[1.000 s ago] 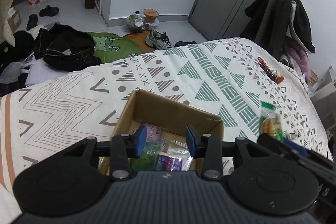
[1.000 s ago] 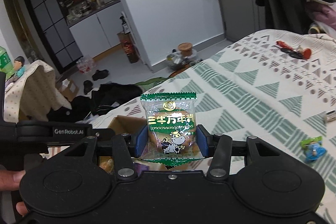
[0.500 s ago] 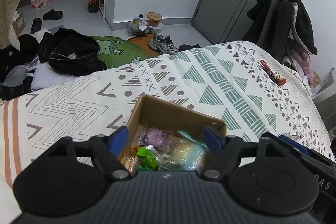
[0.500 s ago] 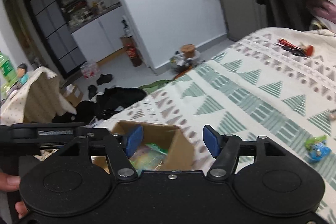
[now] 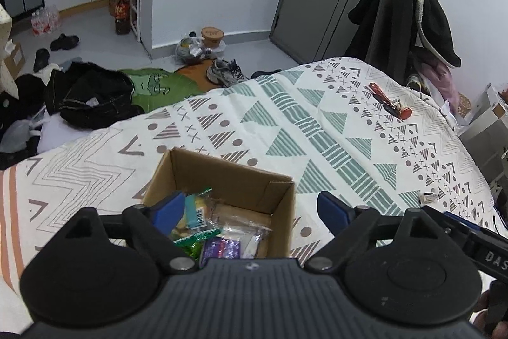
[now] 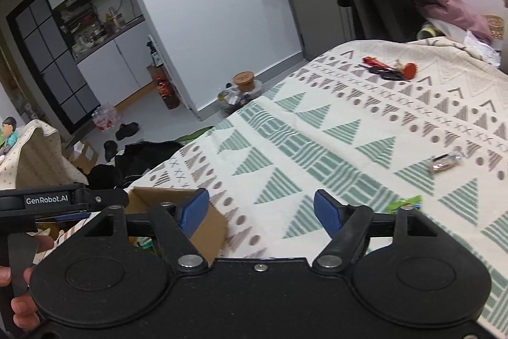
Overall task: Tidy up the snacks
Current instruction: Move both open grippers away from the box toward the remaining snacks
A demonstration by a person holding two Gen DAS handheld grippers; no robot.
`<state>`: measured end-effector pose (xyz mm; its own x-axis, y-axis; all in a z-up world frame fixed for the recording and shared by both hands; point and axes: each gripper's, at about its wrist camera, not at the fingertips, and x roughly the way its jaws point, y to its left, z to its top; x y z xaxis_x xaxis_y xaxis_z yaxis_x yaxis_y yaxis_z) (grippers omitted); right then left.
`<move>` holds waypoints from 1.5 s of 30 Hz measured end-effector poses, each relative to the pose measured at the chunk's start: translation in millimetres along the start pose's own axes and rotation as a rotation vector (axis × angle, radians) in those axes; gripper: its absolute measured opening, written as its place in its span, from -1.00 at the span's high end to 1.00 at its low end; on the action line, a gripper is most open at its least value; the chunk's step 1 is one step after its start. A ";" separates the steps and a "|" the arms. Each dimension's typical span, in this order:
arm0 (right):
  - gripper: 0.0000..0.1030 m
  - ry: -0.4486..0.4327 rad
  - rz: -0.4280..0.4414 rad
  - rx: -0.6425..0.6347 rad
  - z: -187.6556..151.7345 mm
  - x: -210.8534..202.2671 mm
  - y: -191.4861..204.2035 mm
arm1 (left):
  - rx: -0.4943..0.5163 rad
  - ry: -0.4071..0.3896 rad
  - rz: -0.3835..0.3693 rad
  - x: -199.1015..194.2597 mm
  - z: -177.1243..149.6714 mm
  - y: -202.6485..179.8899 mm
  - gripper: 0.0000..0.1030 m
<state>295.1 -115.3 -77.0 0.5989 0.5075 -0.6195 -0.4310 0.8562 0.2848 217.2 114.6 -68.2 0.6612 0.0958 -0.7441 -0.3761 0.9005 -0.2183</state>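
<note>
A brown cardboard box (image 5: 250, 180) stands open on the patterned bedspread (image 5: 317, 123), holding several snack packets (image 5: 203, 224). My left gripper (image 5: 252, 210) hovers over the box, open and empty. In the right wrist view the box (image 6: 209, 221) lies at lower left, and my right gripper (image 6: 262, 212) is open and empty just right of it, above the bedspread (image 6: 349, 123). A green and blue snack (image 6: 406, 202) lies near its right finger. A small brown wrapped snack (image 6: 444, 162) lies further right. The left gripper's black body (image 6: 47, 200) shows at the left edge.
A red and black bunch of small items (image 5: 390, 104) lies far back on the bed. A small wrapped item (image 5: 428, 197) sits at the bed's right side. Clothes (image 5: 92, 94), shoes (image 5: 222, 73) and bags lie on the floor beyond. A coat rack (image 5: 406, 21) stands by the door.
My right gripper opened and dropped the green cow-print snack into the box, then swung right. My left gripper opened wide above the box.
</note>
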 end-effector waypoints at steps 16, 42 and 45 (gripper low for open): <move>-0.99 -0.061 -0.125 0.187 -0.2 -39.5 -102.8 | 0.056 -0.027 -0.071 10.6 -11.5 -73.2 -1.00; -0.99 -0.078 -0.222 0.443 -18.5 -45.3 -192.3 | 0.147 0.075 -0.176 66.2 -35.8 -184.9 -0.99; -0.99 -0.078 -0.229 0.466 -20.3 -41.1 -201.1 | 0.160 0.092 -0.176 77.5 -40.0 -196.9 -0.95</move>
<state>343.5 -310.3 -123.7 0.6989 0.2926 -0.6526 0.0525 0.8891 0.4548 316.6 -72.2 -108.2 0.6431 -0.1007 -0.7592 -0.1480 0.9563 -0.2522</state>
